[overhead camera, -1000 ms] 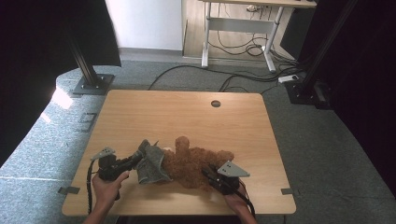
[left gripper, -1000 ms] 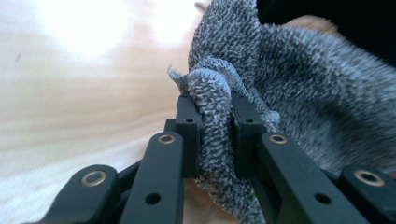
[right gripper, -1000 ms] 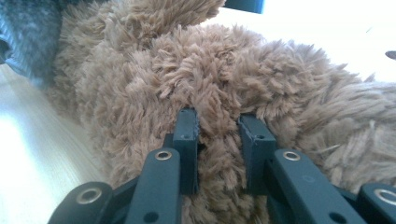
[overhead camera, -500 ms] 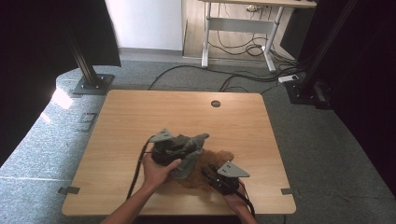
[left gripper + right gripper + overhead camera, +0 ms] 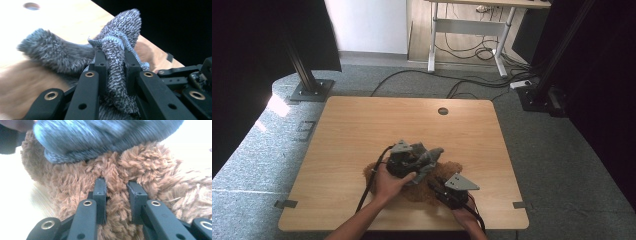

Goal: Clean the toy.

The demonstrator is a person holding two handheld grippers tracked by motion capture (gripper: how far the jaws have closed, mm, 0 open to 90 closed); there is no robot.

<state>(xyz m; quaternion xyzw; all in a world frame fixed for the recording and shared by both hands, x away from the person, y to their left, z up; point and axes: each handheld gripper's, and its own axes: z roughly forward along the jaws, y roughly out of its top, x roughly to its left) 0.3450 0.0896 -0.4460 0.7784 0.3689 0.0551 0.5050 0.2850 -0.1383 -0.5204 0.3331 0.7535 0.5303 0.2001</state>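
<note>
Now left claw [image 5: 421, 161] holds grey knit [image 5: 117, 57] over brown plush [image 5: 117, 187].

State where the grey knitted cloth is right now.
In the high view the grey knitted cloth sits at the table's near middle, pinched in the left gripper, directly over the brown furry cloth.

The left gripper [image 5: 412, 159] sits near the table's middle front, carried by a left hand [image 5: 388, 181] whose forearm rises from the bottom edge toward one o'clock; its jaws are clamped on grey knit cloth [image 5: 117, 62]. The right gripper [image 5: 447, 192] lies at about four o'clock from it, pointing toward ten o'clock, its jaws pinching brown plush [image 5: 117, 202].
</note>
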